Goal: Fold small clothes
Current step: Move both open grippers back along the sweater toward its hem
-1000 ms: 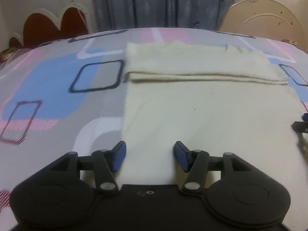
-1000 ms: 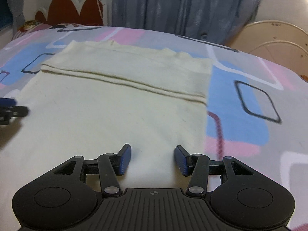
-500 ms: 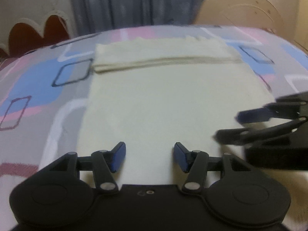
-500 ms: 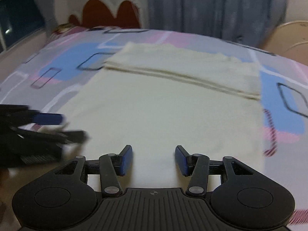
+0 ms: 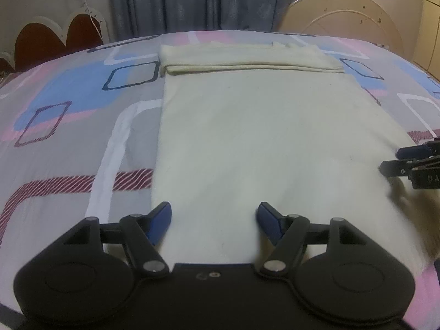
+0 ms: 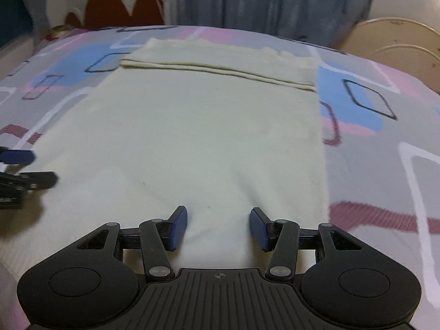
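On the bed [image 5: 68, 148]: cream garment [image 5: 261, 143] lies flat, far end already folded over | your left tool [image 5: 214, 224] has just widened, nothing gripped, near-left hem between its pads | your right tool [image 6: 218, 227] released, over near-right hem | judged: next grasp both near corners for the following fold.

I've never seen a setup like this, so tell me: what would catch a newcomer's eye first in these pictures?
First, the big cream cloth spread over a bedspread patterned in pink, blue and grey, its far end already folded over into a band. Next, the two black grippers with blue pads: the left gripper and right gripper hang open over the cloth's near end, the left one's jaws having just widened with nothing between them.
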`<state>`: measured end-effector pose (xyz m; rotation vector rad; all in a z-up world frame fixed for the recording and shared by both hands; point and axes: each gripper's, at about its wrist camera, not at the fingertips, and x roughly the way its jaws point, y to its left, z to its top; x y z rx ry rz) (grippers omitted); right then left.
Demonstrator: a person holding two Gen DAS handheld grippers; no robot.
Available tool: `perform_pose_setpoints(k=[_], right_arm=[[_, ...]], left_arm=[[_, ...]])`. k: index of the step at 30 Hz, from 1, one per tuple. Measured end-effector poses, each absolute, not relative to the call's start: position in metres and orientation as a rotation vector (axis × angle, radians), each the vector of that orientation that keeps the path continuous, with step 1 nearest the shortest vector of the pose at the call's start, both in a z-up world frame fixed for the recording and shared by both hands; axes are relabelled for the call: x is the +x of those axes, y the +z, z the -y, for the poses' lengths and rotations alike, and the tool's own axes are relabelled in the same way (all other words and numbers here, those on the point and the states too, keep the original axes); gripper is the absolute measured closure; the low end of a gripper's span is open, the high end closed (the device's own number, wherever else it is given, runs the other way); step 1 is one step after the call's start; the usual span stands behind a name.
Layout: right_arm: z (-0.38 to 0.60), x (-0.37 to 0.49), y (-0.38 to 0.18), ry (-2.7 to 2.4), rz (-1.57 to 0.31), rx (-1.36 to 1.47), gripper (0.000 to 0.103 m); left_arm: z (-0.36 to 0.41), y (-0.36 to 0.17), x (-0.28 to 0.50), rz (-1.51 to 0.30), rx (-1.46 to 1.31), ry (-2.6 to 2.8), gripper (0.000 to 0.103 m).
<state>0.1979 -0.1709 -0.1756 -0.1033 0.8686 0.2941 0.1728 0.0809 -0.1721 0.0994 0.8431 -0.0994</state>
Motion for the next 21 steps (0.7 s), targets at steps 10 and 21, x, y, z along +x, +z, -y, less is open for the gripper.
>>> perform_pose_setpoints(k=[10, 21], right_arm=[[0.151, 0.159, -0.151, 0.27, -0.854, -0.014, 0.053], [0.138, 0.125, -0.166, 0.217, -0.867, -0.072, 0.053]], left_arm=[[-0.083, -0.161, 0.152, -0.858, 0.052, -0.129, 0.035], [-0.086, -0.17, 0.122, -0.849, 0.101, -0.148, 0.029]])
